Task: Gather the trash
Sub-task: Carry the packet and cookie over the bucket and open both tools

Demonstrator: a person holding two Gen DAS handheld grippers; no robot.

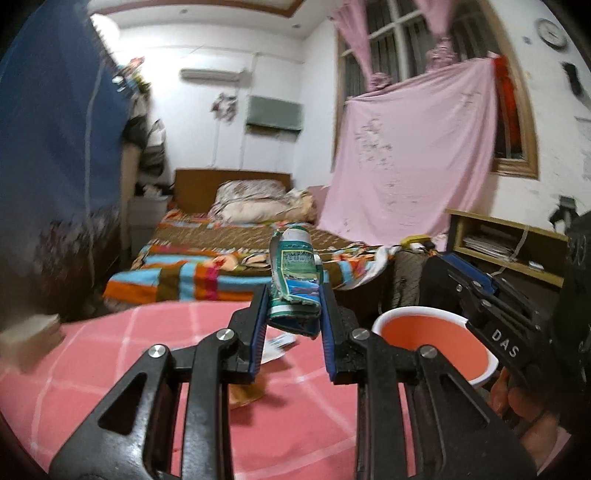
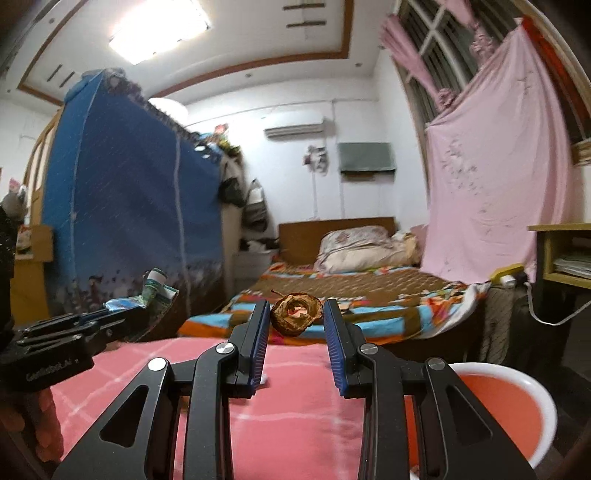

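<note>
Behind my two grippers lies a bedroom: one bed point(image 1: 236, 254) with a striped cover, one pink sheet point(image 1: 410, 155) hung over the window, one blue wardrobe point(image 2: 140, 206), and up close a pink checked tablecloth point(image 1: 110, 369) with one white basin point(image 1: 436, 347) at its right edge. I count two pieces of trash in hand, one per gripper. My left gripper point(image 1: 293, 314) is nearly closed, its blue pads pressing both sides of a crumpled teal wrapper point(image 1: 295, 280); the wrapper's long axis runs up and away from me, its rolled end pointing toward the bed, well above the cloth. My right gripper point(image 2: 295, 325) stands a little wider and pinches a dried brown fruit core point(image 2: 295, 314) at the fingertips; the core is roundish, its hollow face turned toward the camera, a thin stem sticking up at its left. Only the left wrist view shows one scrap of paper point(image 1: 277, 343) on the cloth beneath the wrapper, and a blurred tan thing nearer me that I cannot identify. Only the right wrist view shows the ceiling light point(image 2: 159, 29) and the wrapper from its side, slanting up out of the left gripper at the cloth's left edge.
</note>
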